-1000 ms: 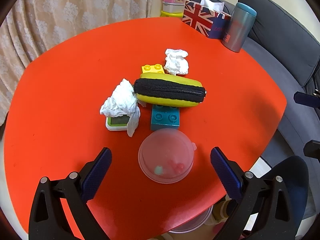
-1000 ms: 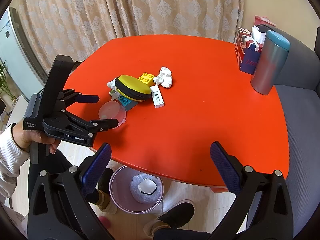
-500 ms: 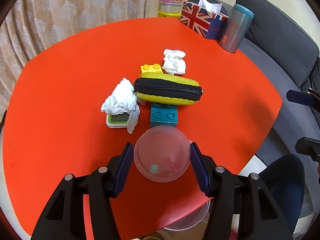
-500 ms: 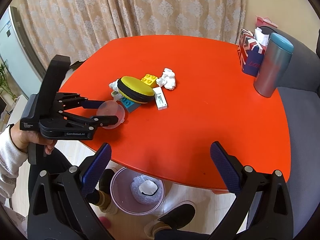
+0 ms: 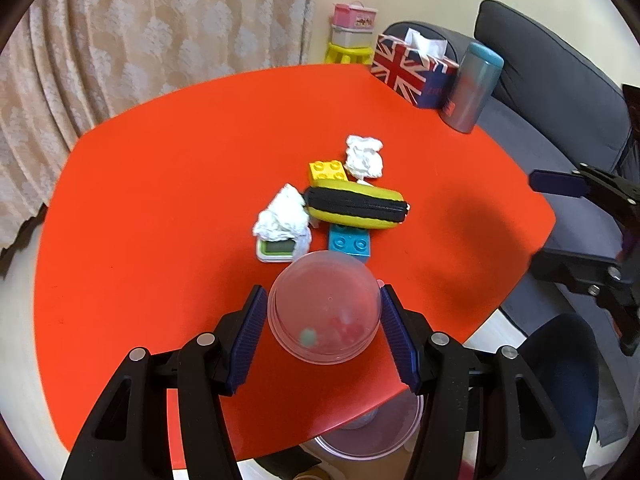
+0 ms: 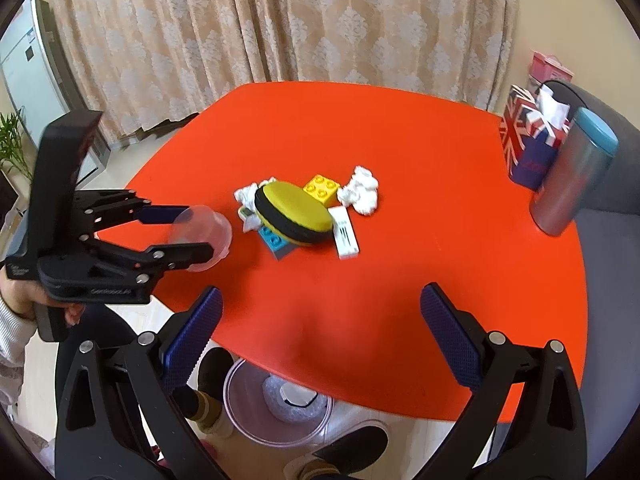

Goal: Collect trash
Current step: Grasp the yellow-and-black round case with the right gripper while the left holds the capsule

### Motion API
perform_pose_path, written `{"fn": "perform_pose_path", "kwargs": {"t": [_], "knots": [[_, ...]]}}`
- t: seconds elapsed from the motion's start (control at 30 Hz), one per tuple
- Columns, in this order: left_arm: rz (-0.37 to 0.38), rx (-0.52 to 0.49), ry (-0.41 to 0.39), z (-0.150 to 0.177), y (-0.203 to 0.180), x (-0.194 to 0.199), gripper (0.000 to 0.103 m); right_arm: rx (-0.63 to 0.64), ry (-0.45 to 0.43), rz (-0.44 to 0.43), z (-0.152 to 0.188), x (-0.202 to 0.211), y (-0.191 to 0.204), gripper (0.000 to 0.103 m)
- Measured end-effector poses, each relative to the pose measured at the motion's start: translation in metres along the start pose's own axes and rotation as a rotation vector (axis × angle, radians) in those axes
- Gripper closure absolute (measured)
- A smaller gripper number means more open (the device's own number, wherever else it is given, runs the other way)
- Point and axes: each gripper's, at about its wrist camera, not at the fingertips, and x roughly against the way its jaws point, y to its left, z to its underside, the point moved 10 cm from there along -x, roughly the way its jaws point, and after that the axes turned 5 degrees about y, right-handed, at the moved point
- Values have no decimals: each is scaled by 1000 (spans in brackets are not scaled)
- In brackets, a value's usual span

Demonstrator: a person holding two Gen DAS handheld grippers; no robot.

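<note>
A second ago the left gripper point(image 5: 323, 322) was wide open, with its jaws on each side of the clear plastic cup point(image 5: 323, 306) near the front edge of the red table point(image 5: 160, 208). Now the jaws have closed in and press on both sides of the cup. From the right wrist view the cup point(image 6: 202, 236) looks tipped on its side and seems lifted just off the table by the left edge, though that is hard to tell for sure. There are small bits of something inside it, one green and some red.

That means the first piece of trash is caught. The next move is likely to carry it off the table and drop it in the clear bin point(image 6: 276, 408) on the floor, just under the front edge.

The right gripper point(image 6: 318, 336) hangs wide open over the front edge and holds nothing.

More trash waits in the middle of the table. One crumpled tissue point(image 5: 283, 216) sits on a small green and white gadget, touching the yellow pencil case point(image 5: 356, 208). Another crumpled tissue point(image 5: 363, 157) lies just beside the yellow block point(image 5: 327, 170), farther back.
</note>
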Motion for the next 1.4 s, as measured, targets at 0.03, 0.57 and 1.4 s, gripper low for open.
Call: {"fn": "perform_pose_path", "kwargs": {"t": [0.03,0.57,1.4], "knots": [[-1,1,-4,1,2,2,47,4,0,2,-2,-2,0,6],[-15,40,-42,-1,29,22,47,119,42,-13,-42,-52,21,6],[17,71,-33,5,42,8,47,213,99,-2,-52,-100,35,60]]}}
